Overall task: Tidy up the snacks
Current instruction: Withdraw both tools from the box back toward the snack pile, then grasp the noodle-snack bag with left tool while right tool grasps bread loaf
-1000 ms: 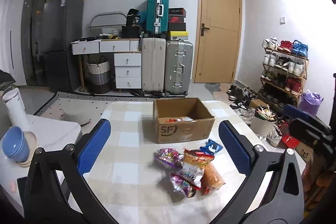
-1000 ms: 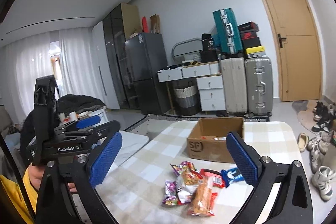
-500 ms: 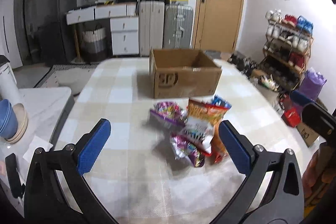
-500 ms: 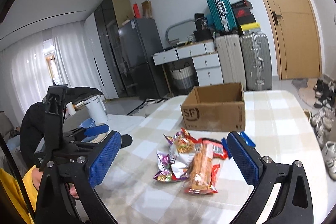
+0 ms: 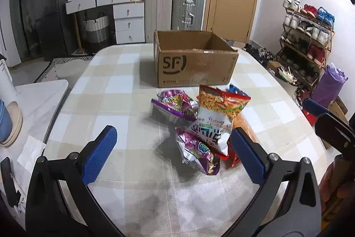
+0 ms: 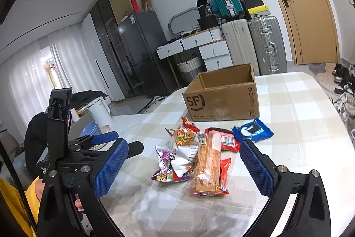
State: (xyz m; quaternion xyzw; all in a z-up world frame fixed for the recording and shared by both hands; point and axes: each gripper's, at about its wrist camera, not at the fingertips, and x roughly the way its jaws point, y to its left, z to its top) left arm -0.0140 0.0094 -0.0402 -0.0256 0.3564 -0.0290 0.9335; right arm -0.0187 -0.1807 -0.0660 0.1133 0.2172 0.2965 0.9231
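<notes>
The left gripper (image 5: 173, 148) is hovering with its jaws spread wide and holding nothing, the heap of snack packets (image 5: 199, 123) lying on the checked table (image 5: 111, 103) just beyond its fingertips at about 12 o'clock, touching neither blue pad. The right gripper (image 6: 184, 161) is likewise gaping and empty, framing the same heap (image 6: 195, 157), with a blue cookie pack (image 6: 253, 130) lying apart at 1 o'clock. The open cardboard box (image 5: 195, 63) is sitting farther off at 12 o'clock, behind the pile.
</notes>
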